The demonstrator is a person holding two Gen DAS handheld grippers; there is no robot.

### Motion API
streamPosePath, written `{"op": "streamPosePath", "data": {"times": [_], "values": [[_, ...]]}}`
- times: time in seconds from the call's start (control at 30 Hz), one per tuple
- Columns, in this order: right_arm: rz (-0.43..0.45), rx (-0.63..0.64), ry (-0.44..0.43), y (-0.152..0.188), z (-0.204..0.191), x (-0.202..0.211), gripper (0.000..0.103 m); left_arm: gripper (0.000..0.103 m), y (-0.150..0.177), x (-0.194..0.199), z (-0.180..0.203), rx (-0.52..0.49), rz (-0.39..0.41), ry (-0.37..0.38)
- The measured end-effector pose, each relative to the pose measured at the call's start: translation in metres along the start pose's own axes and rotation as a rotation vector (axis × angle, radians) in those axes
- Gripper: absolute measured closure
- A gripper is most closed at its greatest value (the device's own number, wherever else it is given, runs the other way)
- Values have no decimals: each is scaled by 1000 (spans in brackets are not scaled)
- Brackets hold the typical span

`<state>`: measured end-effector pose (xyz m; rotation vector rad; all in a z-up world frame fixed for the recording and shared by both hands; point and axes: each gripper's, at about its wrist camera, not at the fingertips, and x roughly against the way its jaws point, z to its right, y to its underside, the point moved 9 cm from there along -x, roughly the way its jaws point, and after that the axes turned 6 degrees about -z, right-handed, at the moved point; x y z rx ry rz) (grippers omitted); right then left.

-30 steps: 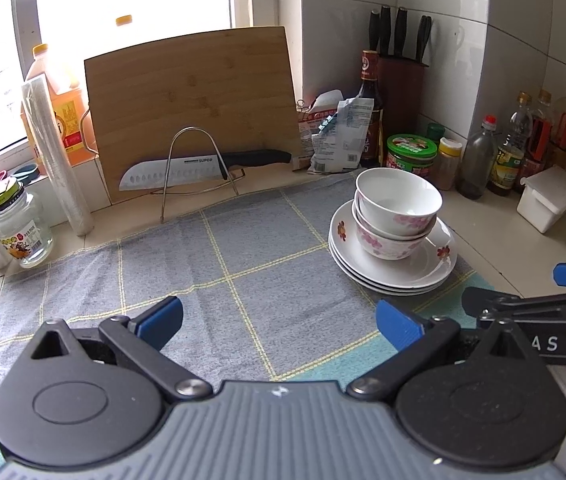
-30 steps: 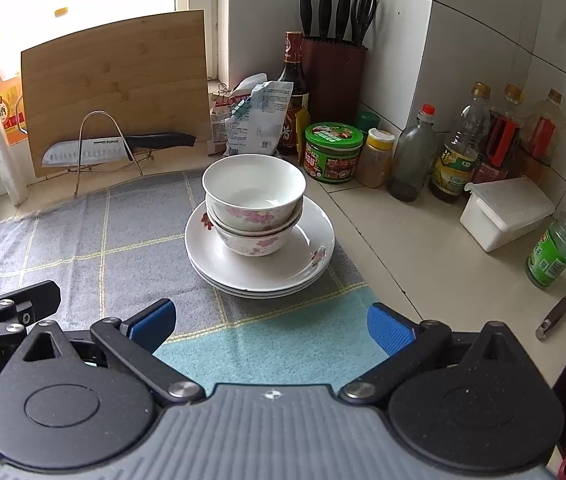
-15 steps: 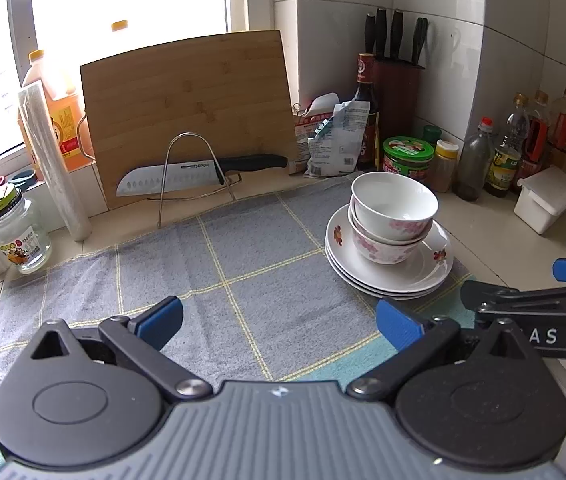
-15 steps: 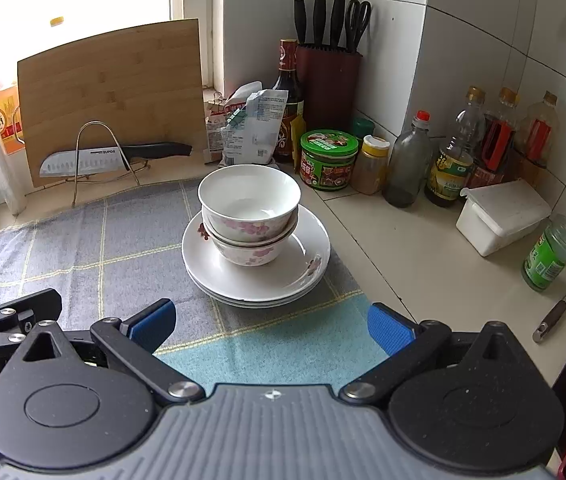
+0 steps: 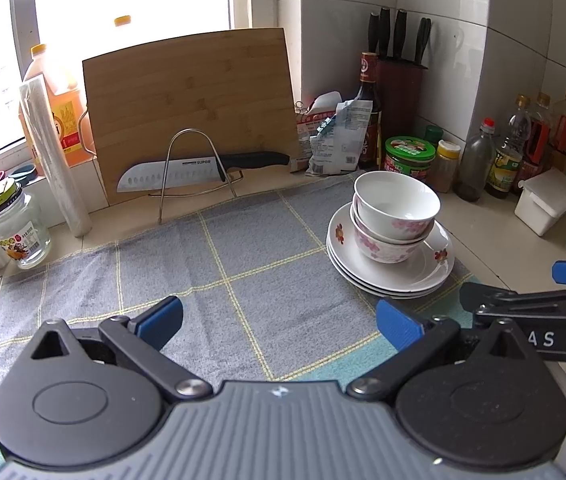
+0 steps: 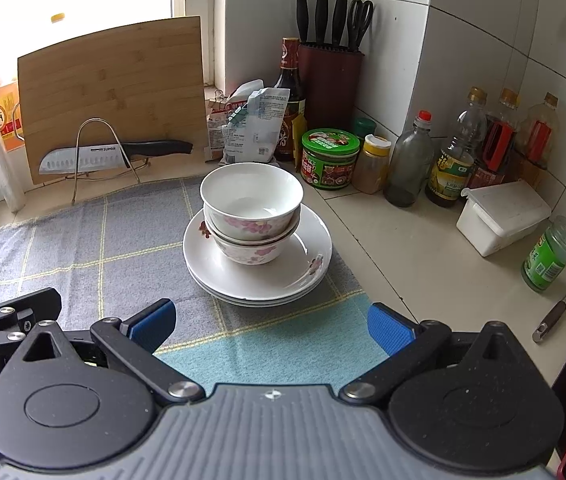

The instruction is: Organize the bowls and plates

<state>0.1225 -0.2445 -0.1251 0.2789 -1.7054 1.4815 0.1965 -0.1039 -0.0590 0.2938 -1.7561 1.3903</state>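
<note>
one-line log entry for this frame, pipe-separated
left gripper open, empty | right gripper open, empty | two bowls nested on plate stack | on cloth

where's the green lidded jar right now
In the right wrist view the green-lidded jar stands on the counter behind the stacked bowls, beside the yellow-capped spice jar.

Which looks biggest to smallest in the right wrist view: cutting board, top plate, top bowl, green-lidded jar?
1. Cutting board
2. Top plate
3. Top bowl
4. Green-lidded jar
The board stands farther back, so its lead is safe.
</note>
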Motion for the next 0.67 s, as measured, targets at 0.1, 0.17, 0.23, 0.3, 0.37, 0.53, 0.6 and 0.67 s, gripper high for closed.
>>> {"op": "streamPosePath", "data": {"times": [0.1,0.17,0.23,0.3,0.37,0.53,0.6,0.67], "values": [[0,-1,1,1,-1,0,0,1,0,0,0,1,0,1],[1,-4,1,2,-1,1,0,1,0,1,0,1,1,0],[2,-4,0,2,-1,1,0,1,0,1,0,1,2,0],[2,-5,0,2,-2,1,0,1,0,1,0,2,0,1],[2,-5,0,2,-1,1,0,1,0,1,0,1,1,0],[2,-4,0,2,-1,2,0,1,0,1,1,1,1,-1],[2,-4,1,2,-1,2,0,1,0,1,1,2,0,0],[2,-3,0,1,-1,2,0,1,0,1,1,2,1,0]]}}
